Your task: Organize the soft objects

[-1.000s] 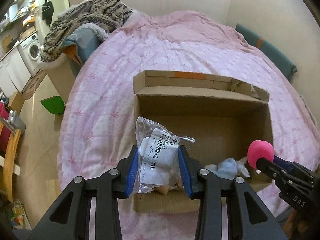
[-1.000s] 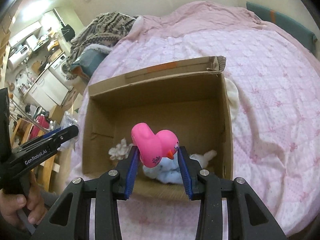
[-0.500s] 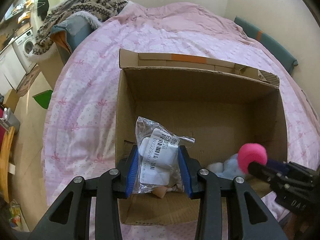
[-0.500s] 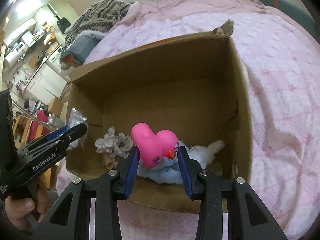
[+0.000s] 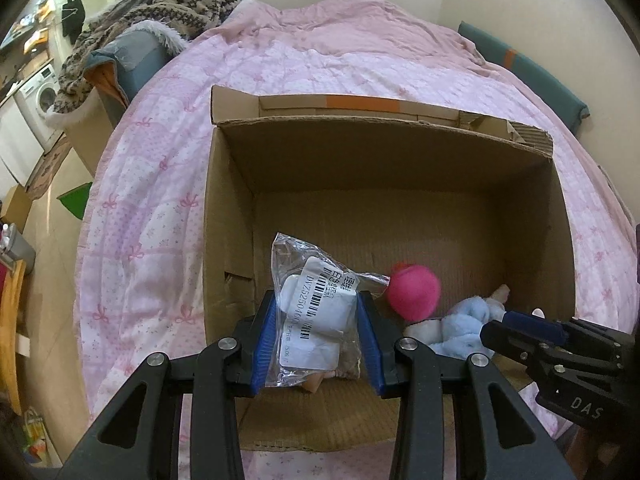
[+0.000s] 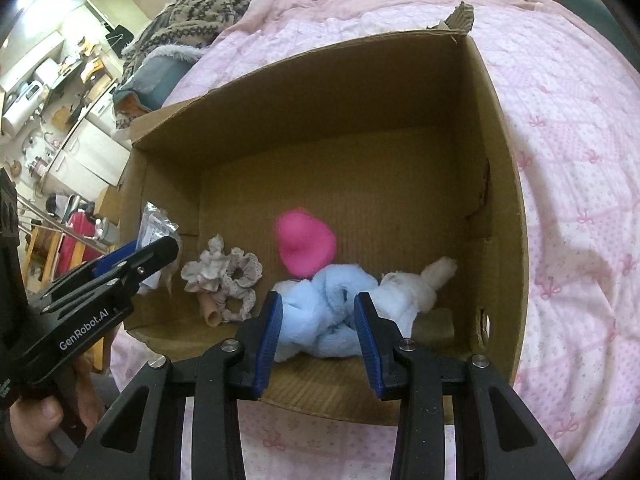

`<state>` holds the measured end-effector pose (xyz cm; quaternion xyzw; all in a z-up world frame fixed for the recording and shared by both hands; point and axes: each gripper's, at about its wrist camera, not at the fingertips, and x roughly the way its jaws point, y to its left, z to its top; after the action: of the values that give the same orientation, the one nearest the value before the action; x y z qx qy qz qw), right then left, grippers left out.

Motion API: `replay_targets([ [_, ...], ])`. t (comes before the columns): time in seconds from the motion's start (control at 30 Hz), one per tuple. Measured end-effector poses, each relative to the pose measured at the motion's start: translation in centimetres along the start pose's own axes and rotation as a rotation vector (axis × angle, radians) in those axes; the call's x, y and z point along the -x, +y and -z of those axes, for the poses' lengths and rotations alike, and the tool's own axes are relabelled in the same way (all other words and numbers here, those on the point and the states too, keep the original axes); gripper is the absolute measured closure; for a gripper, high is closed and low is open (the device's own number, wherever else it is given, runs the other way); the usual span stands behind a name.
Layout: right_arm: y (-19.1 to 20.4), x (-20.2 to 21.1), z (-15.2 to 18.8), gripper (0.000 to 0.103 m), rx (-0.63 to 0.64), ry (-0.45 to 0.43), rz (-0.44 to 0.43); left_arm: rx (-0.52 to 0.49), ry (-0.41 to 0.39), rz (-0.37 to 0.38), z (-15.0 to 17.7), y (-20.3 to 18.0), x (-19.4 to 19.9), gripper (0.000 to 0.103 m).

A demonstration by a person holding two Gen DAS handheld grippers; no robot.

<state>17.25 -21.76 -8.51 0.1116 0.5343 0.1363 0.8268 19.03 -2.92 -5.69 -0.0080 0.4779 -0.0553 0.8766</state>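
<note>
An open cardboard box (image 5: 224, 216) (image 6: 504, 168) lies on a pink bed. My left gripper (image 5: 318, 336) is shut on a clear plastic bag with a white barcode label (image 5: 316, 312), held over the box's near left corner. My right gripper (image 6: 318, 338) is open and empty above the box's near edge. A pink toy duck (image 6: 306, 246) (image 5: 414, 292) is in the box, blurred, beyond a light blue and white plush toy (image 6: 344, 308) (image 5: 460, 328). A grey-white scrunchie (image 6: 226, 276) lies at the box's left.
The pink quilt (image 5: 152, 184) (image 6: 572, 184) surrounds the box. A patterned blanket and grey-blue cushion (image 5: 140, 40) pile at the bed's far left. A teal cushion (image 5: 524, 68) lies by the wall. A washing machine (image 5: 44, 92) and floor are at left.
My right gripper has opened and let go of the pink duck, which has dropped into the box. Both grippers have moved closer over the box; the left still holds the bag.
</note>
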Motion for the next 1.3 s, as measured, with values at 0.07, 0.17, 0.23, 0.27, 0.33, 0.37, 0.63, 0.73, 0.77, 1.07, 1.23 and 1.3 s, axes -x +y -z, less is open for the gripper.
replay_targets([
  [0.07, -0.1, 0.1, 0.0, 0.062, -0.003, 0.000, -0.013, 0.003, 0.005, 0.003, 0.1, 0.0, -0.1, 0.068],
  [0.17, -0.3, 0.4, -0.1, 0.061, -0.022, -0.012, -0.033, 0.007, 0.005, 0.009, 0.1, 0.0, -0.1, 0.068],
  [0.23, -0.6, 0.9, -0.1, 0.055, -0.036, -0.029, -0.039, 0.005, 0.003, 0.009, 0.1, 0.0, 0.0, 0.068],
  [0.27, -0.7, 1.1, -0.2, 0.052, -0.042, -0.040, -0.043, 0.006, 0.002, 0.011, 0.2, 0.0, 0.0, 0.068],
  [0.33, -0.9, 1.6, -0.3, 0.040, -0.057, -0.061, -0.053, 0.007, 0.002, 0.014, 0.2, 0.0, 0.0, 0.068],
  [0.37, -1.0, 1.8, -0.4, 0.039, -0.062, -0.072, -0.057, 0.007, 0.002, 0.016, 0.3, 0.0, 0.0, 0.068],
  [0.63, -1.0, 3.1, -0.6, 0.029, -0.080, -0.126, -0.038, 0.000, -0.006, 0.021, 0.4, -0.5, 0.7, 0.046],
  [0.73, -1.1, 3.7, -0.5, 0.027, -0.087, -0.152, -0.037, 0.008, -0.046, 0.013, 0.3, -0.5, 1.8, 0.038],
  [0.77, -1.2, 4.0, -0.5, 0.025, -0.089, -0.161, -0.031, 0.010, -0.051, 0.009, 0.2, -0.5, 2.1, 0.038],
  [1.07, -1.2, 6.9, 0.5, 0.004, -0.085, -0.252, 0.007, -0.006, -0.161, -0.006, 0.4, 0.1, 6.6, 0.025],
  [1.23, -0.5, 9.1, 1.5, 0.000, -0.049, -0.321, 0.056, 0.010, -0.217, -0.008, 0.9, 0.9, 9.2, 0.011],
  [1.3, -0.3, 9.7, 1.9, 0.000, -0.041, -0.336, 0.063, 0.024, -0.237, -0.010, 1.4, 1.3, 10.2, 0.003],
])
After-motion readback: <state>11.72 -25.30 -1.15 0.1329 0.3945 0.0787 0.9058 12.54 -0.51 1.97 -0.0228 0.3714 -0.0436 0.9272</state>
